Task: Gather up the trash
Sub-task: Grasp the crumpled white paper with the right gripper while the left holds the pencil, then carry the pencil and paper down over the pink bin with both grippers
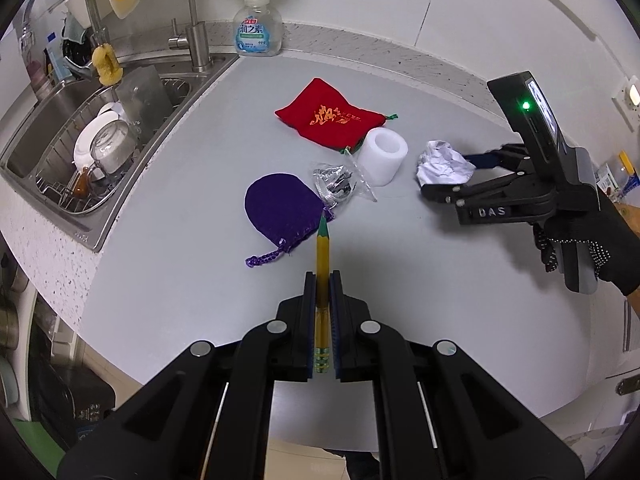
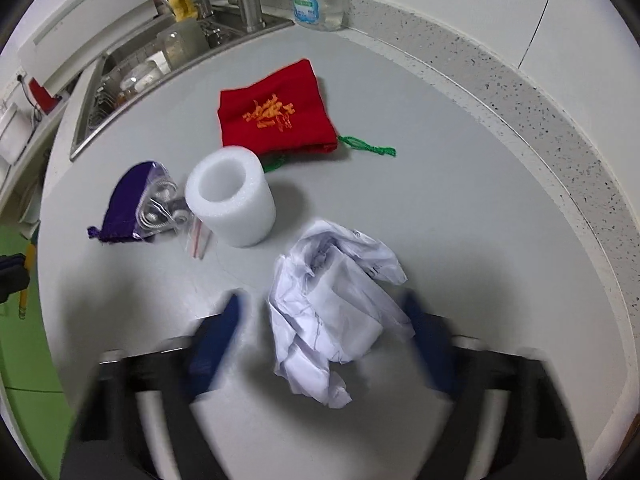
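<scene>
Right wrist: crumpled paper point(image 2: 332, 312) between half-open right gripper point(image 2: 324, 320) jaws, unpinched; left gripper point(image 1: 322, 280) clamps pencil point(image 1: 322, 264)

The foam cylinder point(image 2: 232, 204) is standing before the embroidered pouch point(image 2: 276, 114), with crumpled paper point(image 2: 332, 304) lying to its right and a drawstring pouch point(image 2: 124, 210) to its left

paper ball point(image 2: 332, 312): crumpled white paper, matt, between the right gripper's fingers
foam cylinder point(image 2: 232, 200): white, matt, finely grained
red pouch point(image 2: 276, 114): velvety cloth
countertop point(image 2: 440, 184): smooth grey, matt
pencil point(image 1: 322, 280): glossy yellow paint, in left gripper
</scene>
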### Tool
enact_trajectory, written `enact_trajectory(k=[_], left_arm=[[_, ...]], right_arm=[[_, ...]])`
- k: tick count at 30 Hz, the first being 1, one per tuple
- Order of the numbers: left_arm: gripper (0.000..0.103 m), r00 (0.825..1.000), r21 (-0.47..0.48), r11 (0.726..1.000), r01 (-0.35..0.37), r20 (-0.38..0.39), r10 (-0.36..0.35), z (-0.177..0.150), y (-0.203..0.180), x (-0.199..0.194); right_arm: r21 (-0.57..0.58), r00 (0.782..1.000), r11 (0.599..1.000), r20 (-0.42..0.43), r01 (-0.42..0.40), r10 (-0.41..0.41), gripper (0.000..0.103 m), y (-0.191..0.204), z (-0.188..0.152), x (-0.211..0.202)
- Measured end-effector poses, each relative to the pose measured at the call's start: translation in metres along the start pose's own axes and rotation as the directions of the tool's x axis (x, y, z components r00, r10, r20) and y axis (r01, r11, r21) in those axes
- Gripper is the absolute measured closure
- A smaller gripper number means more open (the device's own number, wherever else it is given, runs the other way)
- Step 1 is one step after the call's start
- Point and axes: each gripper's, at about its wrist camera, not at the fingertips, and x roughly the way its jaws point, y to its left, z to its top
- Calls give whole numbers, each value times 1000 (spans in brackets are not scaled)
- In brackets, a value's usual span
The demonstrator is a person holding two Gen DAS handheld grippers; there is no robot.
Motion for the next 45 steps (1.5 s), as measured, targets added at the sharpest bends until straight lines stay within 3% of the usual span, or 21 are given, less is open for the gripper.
enact_trajectory(k=[7, 17, 23, 30, 36, 45], left_arm=[[97, 1000, -8, 1000, 2, 6, -2, -1, -3, 0], [97, 999, -38, 999, 3, 46, -1, -10, 3, -15], [97, 996, -83, 996, -26, 83, 33, -34, 22, -42], [97, 989, -173, 981, -89, 105, 109, -83, 58, -76], [97, 982, -267, 953, -143, 84, 171, -142, 92, -86], [97, 982, -376, 911, -170, 14, 189, -223, 138, -53]], right_arm=[[-4, 999, 1000, 33, -12, 12, 61, -1, -5, -7], [-24, 990, 1000, 138, -10, 14, 62, 15, -20, -52], [-93, 975, 994, 207, -61, 79, 62, 63, -28, -87], [-226, 945, 959, 239, -169, 223, 62, 151, -41, -117], [-325, 926, 911, 189, -253, 325, 62, 229, -58, -111], [-384, 929, 870, 75, -309, 363, 62, 308, -88, -61]])
